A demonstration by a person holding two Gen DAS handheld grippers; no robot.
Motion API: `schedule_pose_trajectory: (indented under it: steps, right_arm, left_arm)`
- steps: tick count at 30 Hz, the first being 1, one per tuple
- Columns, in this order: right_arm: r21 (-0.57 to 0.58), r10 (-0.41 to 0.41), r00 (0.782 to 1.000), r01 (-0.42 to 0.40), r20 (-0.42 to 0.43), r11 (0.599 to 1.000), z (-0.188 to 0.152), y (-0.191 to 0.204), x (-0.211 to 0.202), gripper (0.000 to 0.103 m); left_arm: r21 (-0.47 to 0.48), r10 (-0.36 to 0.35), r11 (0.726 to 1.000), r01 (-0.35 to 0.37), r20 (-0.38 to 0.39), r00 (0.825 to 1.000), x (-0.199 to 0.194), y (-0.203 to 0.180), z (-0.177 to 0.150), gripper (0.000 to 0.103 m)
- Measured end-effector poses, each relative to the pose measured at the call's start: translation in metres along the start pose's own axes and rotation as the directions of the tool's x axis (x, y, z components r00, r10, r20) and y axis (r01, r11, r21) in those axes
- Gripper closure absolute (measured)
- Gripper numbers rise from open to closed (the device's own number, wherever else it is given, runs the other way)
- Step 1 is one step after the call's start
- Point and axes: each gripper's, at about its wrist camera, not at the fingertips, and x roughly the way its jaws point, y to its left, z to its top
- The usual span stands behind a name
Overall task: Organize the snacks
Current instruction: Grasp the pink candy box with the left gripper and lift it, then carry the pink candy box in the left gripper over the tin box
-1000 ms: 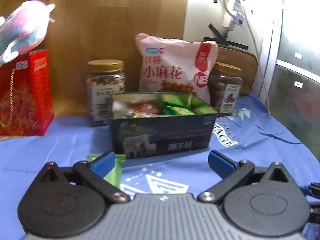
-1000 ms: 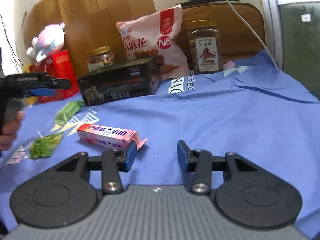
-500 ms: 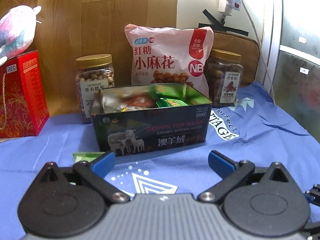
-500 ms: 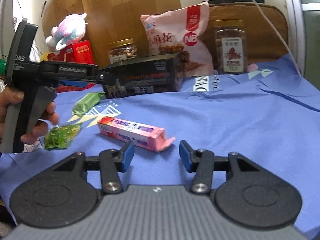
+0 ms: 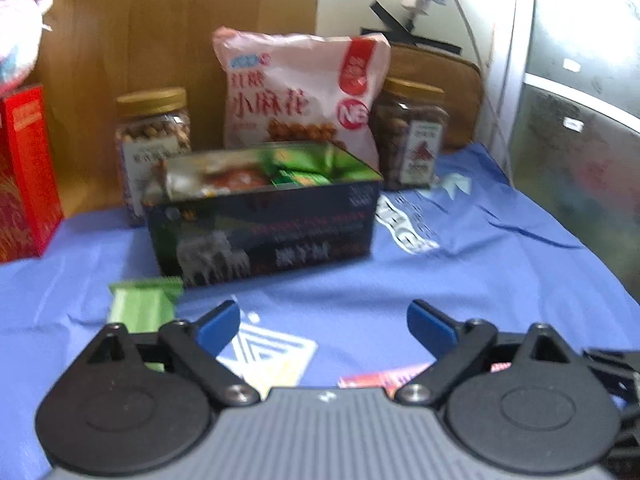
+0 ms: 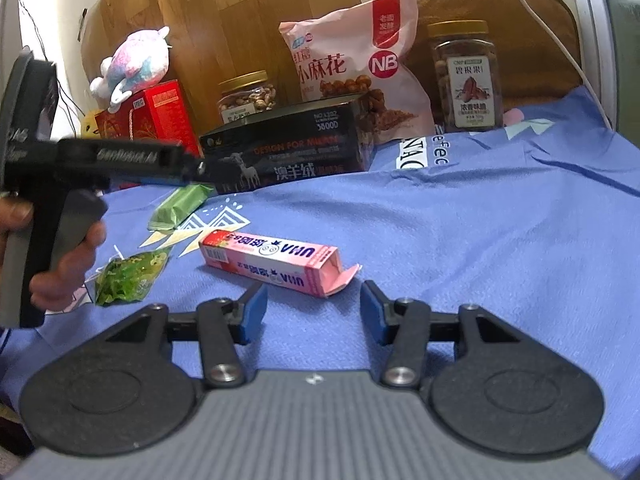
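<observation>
Left wrist view: since a second ago you have drawn back from the dark tin [image 5: 264, 236], so it sits further up the picture, and the pink carton [image 5: 384, 380] has come into sight under your right finger. Your left gripper [image 5: 323, 320] points down at the blue cloth [image 5: 460, 280]; its jaws are closing from their widest, still wide apart, with only bare cloth between them. The tin stands open with green and red packets inside, its long side across the view. A green wafer pack [image 5: 142, 304] lies just in front of the tin's left corner, its long axis running away from you. Everything here is blurred.

Right wrist view: the carton [image 6: 272, 262] was further left and level a second ago; now it lies just ahead of your right gripper [image 6: 313, 312], nearer the left finger. Its long axis runs from upper left to lower right, with the torn open flap at the right end. The jaws are released, half apart, gripping nothing, and not touching the carton. Your left hand [image 6: 60, 264] has come in at the left edge, wrapped round the left gripper's handle, whose body reaches across toward the tin [image 6: 288, 152]. A clear bag of green sweets [image 6: 128, 276] lies beside that hand, and the wafer pack [image 6: 180, 206] points at the tin.
</observation>
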Motion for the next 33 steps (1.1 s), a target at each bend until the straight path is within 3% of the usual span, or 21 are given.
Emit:
schedule_pose_trajectory:
  steps: [7, 10, 13, 17, 21, 25, 33]
  right_arm:
    - [-0.013, -0.011, 1.0, 0.011, -0.01, 1.0, 0.0, 0.004, 0.003, 0.049]
    - [-0.013, -0.014, 1.0, 0.014, -0.016, 1.0, 0.003, 0.006, 0.007, 0.049]
    - [-0.012, -0.011, 1.0, 0.01, -0.017, 1.0, 0.004, 0.01, 0.011, 0.049]
    - [-0.015, -0.021, 1.0, 0.021, -0.008, 1.0, 0.006, 0.014, 0.014, 0.051]
    - [-0.034, -0.059, 0.998, 0.058, -0.008, 0.998, 0.009, 0.017, 0.015, 0.071]
    - [-0.058, -0.05, 0.999, 0.051, 0.019, 0.997, 0.02, 0.023, 0.015, 0.071]
    - [-0.169, -0.035, 0.99, 0.058, 0.135, 0.984, 0.079, 0.039, 0.037, 0.072]
  left_arm:
    - [-0.152, -0.134, 0.981, 0.123, -0.061, 0.989, -0.01, 0.014, -0.02, 0.022]
    - [-0.215, -0.213, 0.959, 0.186, -0.112, 0.971, -0.002, 0.018, -0.026, 0.037]
    - [-0.23, -0.235, 0.953, 0.199, -0.14, 0.962, 0.006, 0.017, -0.03, 0.052]
    - [-0.222, -0.231, 0.955, 0.196, -0.143, 0.963, 0.004, 0.016, -0.031, 0.058]
    - [-0.197, -0.208, 0.964, 0.181, -0.13, 0.969, -0.007, 0.015, -0.029, 0.059]
    - [-0.174, -0.182, 0.971, 0.165, -0.089, 0.979, -0.02, 0.016, -0.019, 0.059]
    - [-0.137, -0.099, 0.985, 0.104, 0.042, 0.994, -0.032, 0.035, 0.031, 0.059]
